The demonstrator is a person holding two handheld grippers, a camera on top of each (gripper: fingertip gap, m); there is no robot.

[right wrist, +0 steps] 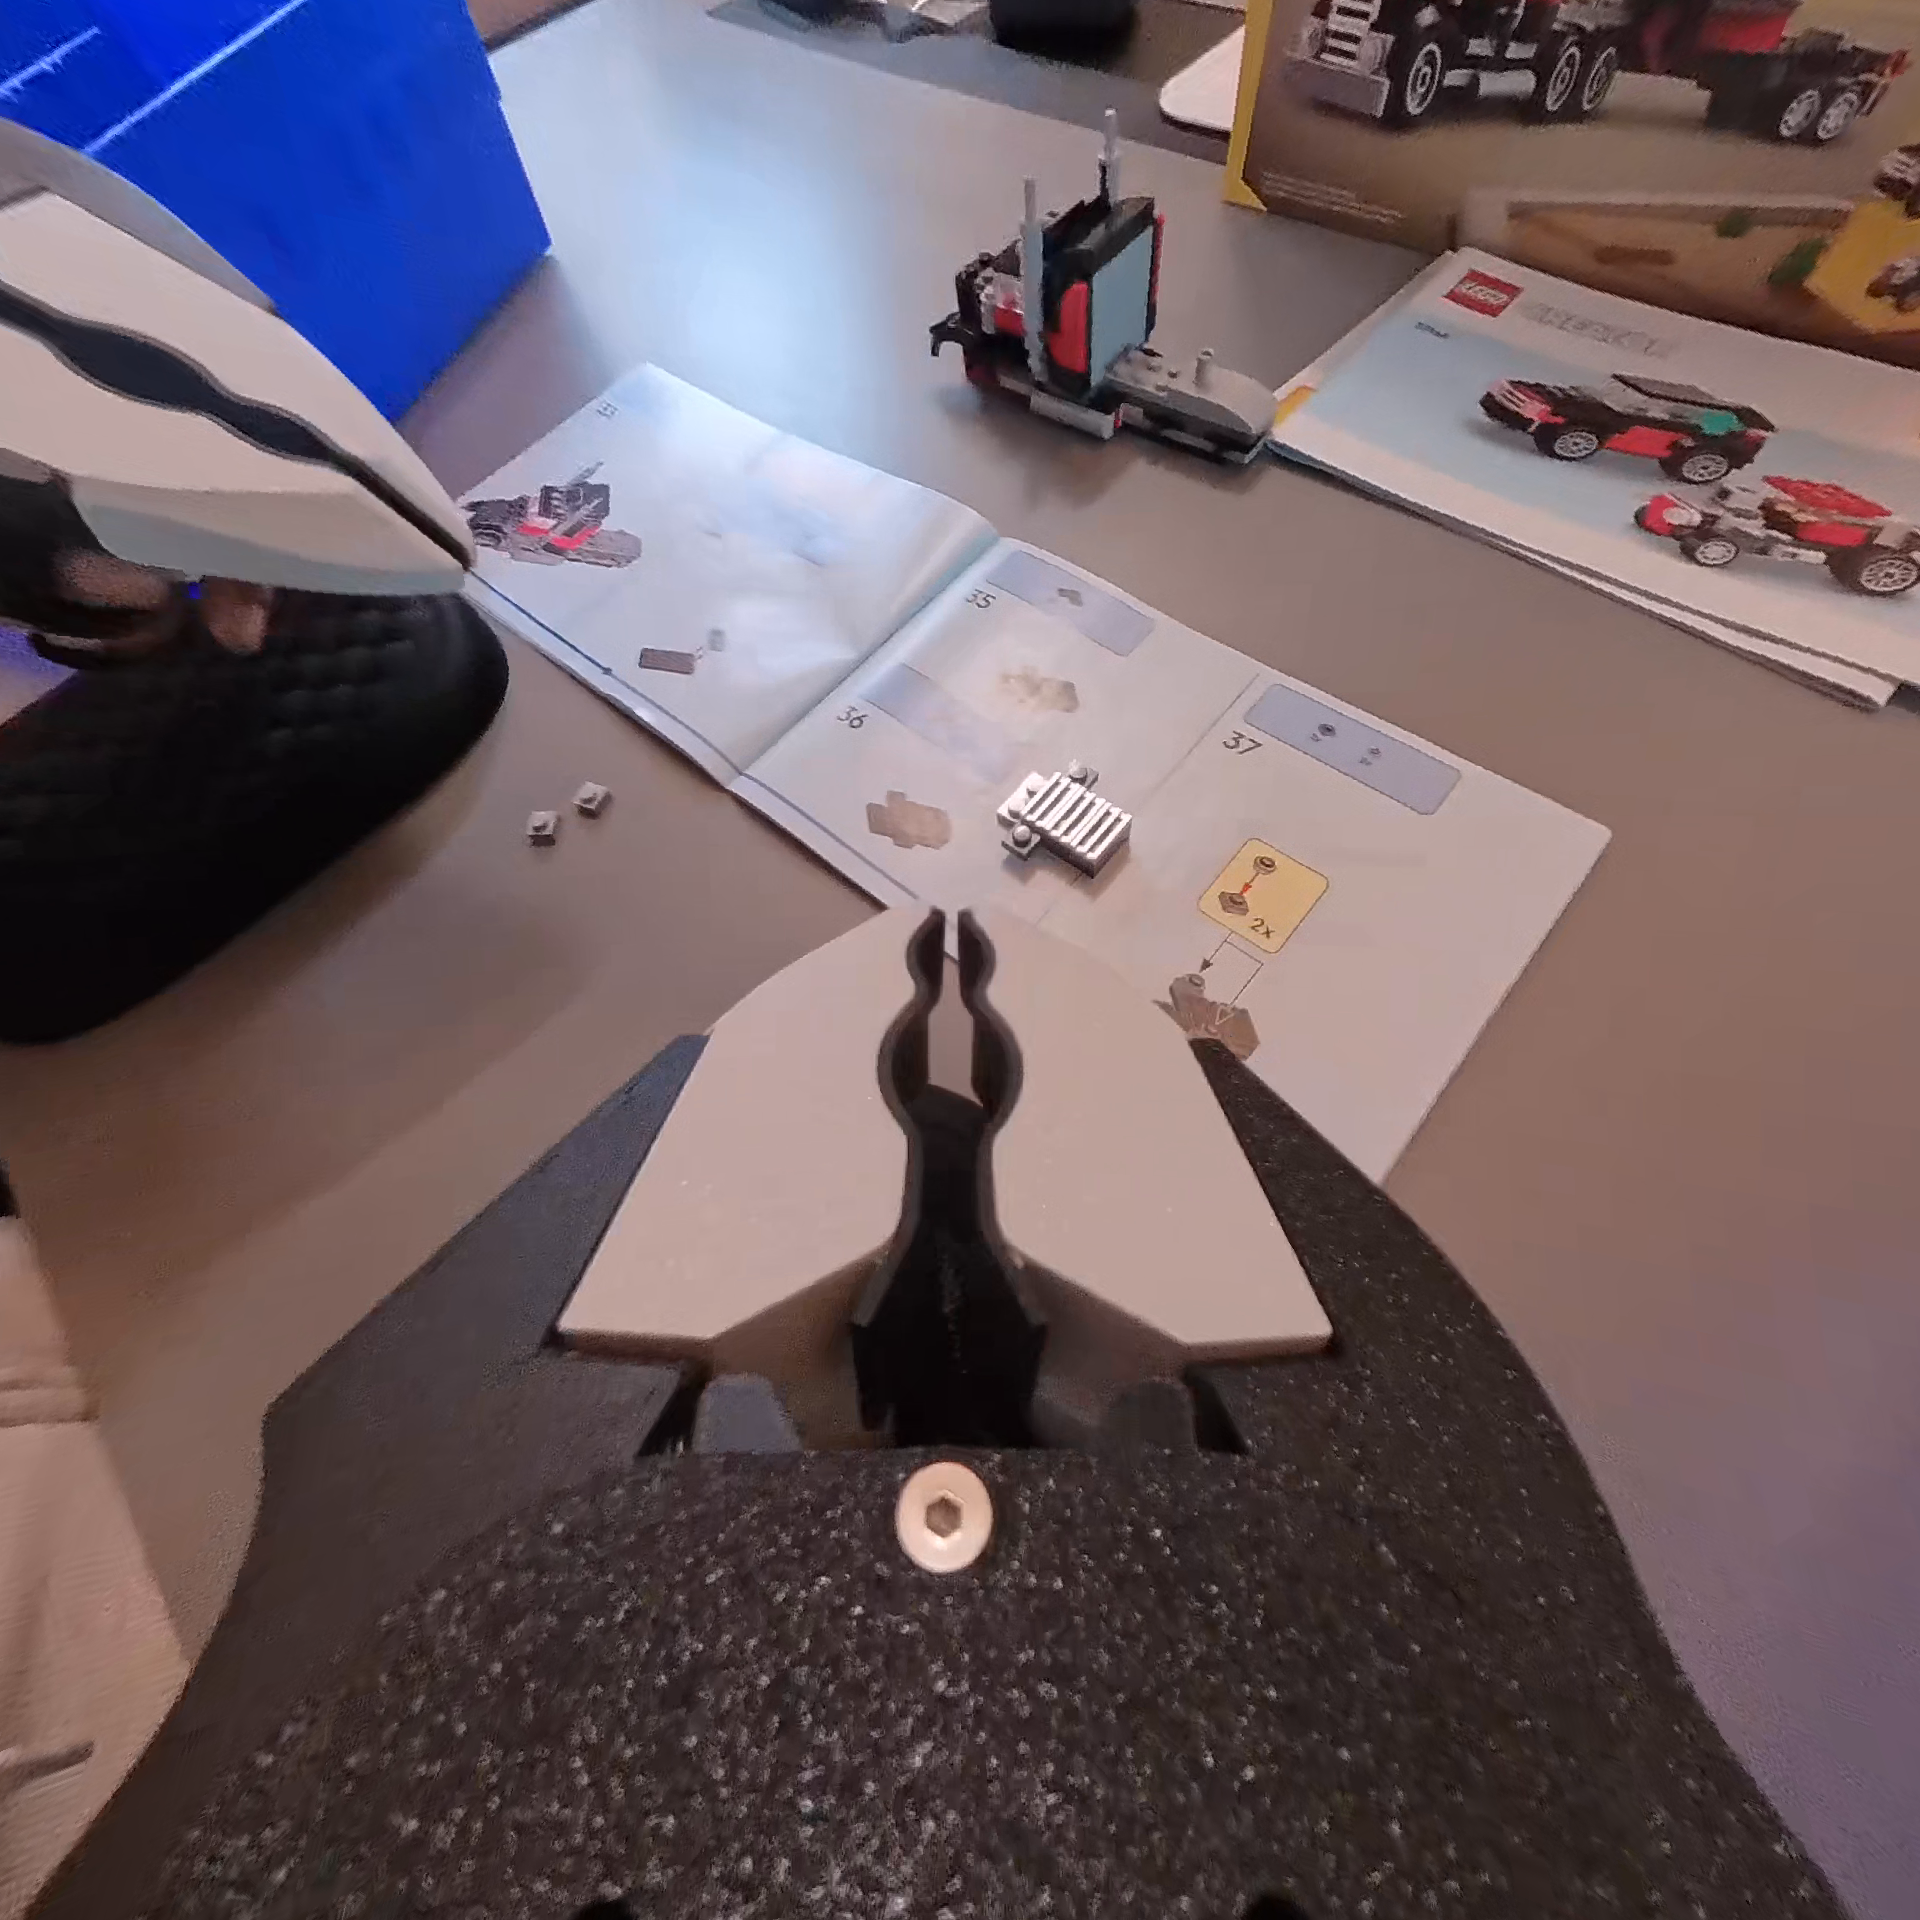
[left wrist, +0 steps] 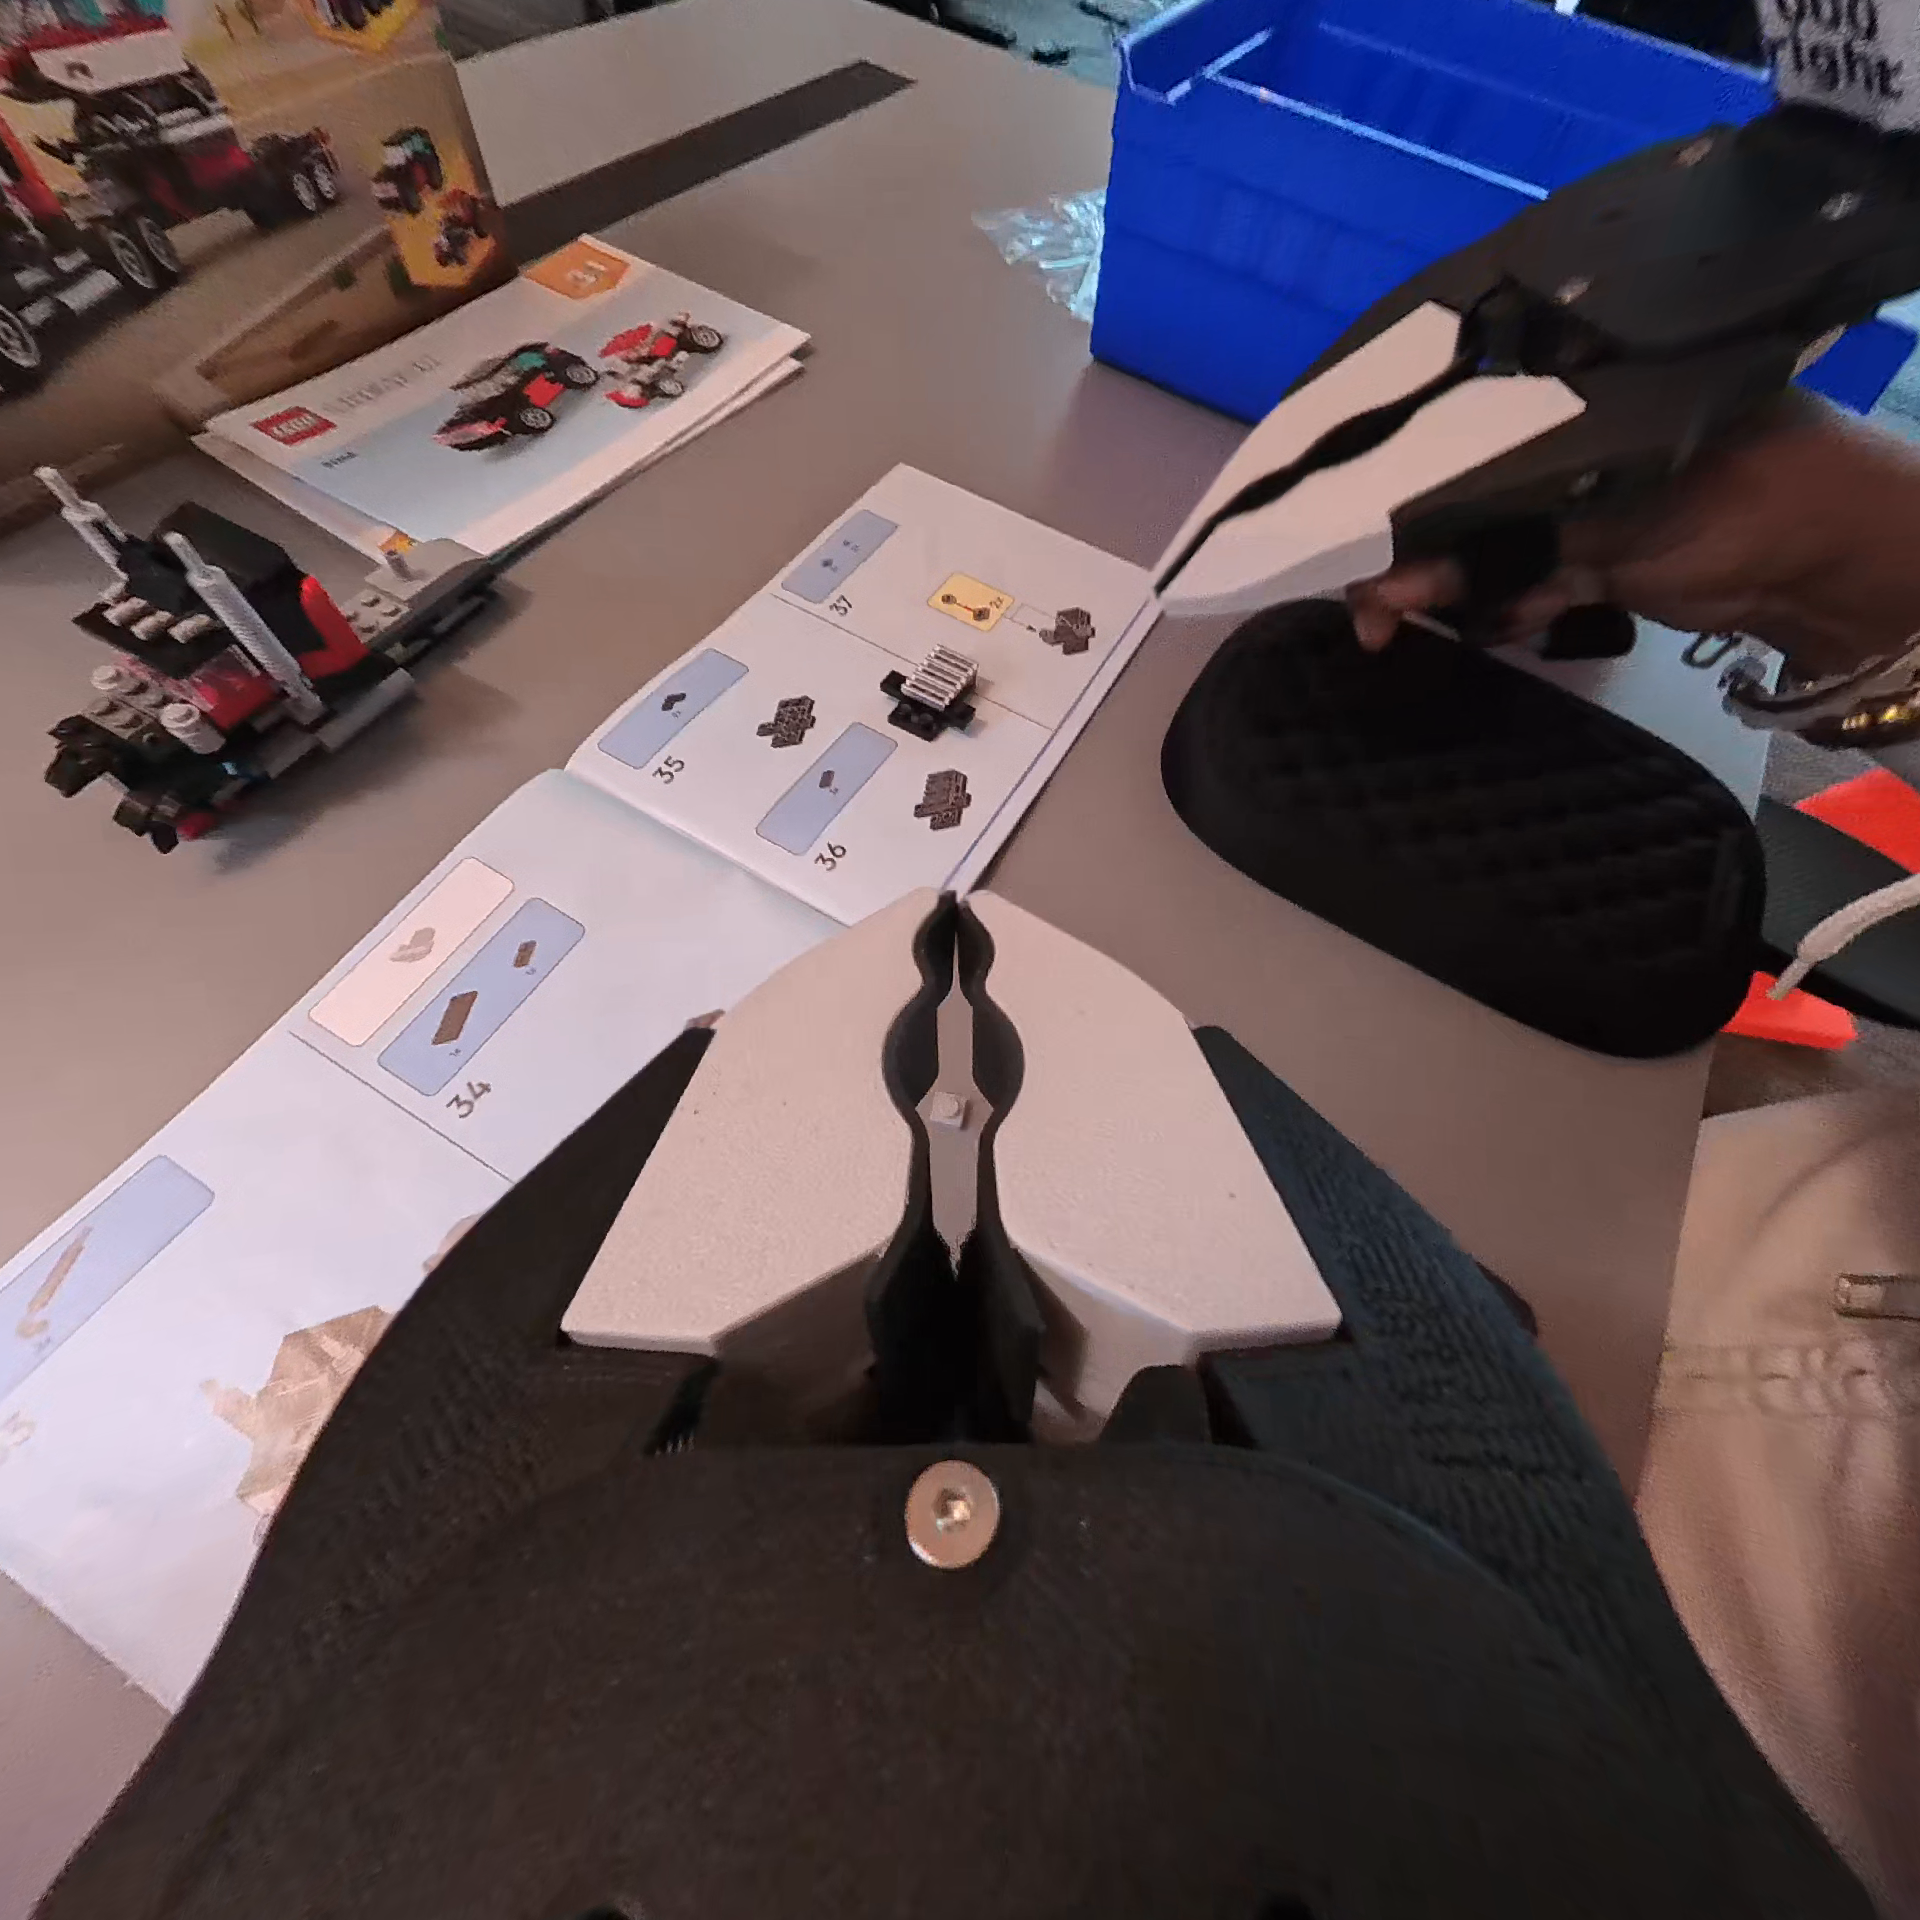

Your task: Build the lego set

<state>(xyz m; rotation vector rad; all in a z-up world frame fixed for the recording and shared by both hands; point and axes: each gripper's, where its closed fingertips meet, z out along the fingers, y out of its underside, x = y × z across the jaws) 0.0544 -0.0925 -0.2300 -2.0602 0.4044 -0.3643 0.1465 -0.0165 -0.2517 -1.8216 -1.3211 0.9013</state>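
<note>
A small assembly, a grey grille on a black plate (left wrist: 930, 686), lies on the open instruction booklet (left wrist: 644, 914); it also shows in the right wrist view (right wrist: 1065, 821). A partly built red and black truck cab (left wrist: 208, 675) stands beyond the booklet (right wrist: 1081, 322). My left gripper (left wrist: 954, 906) is shut, above the booklet's near corner; one small grey piece (left wrist: 956, 1110) shows through the gap behind its tips. My right gripper (right wrist: 951, 916) is shut with nothing in it, just short of the assembly. Two small grey pieces (right wrist: 540, 826) lie on the table beside the booklet.
A blue bin (left wrist: 1351, 208) stands at the back. A black padded case (left wrist: 1455, 831) lies beside the booklet. The set's box (right wrist: 1558, 104) and a second, closed booklet (right wrist: 1610, 468) are behind the truck cab. Orange pieces (left wrist: 1849, 810) lie at the right edge. The gap from one gripper's tips to the other's is roughly 12 cm.
</note>
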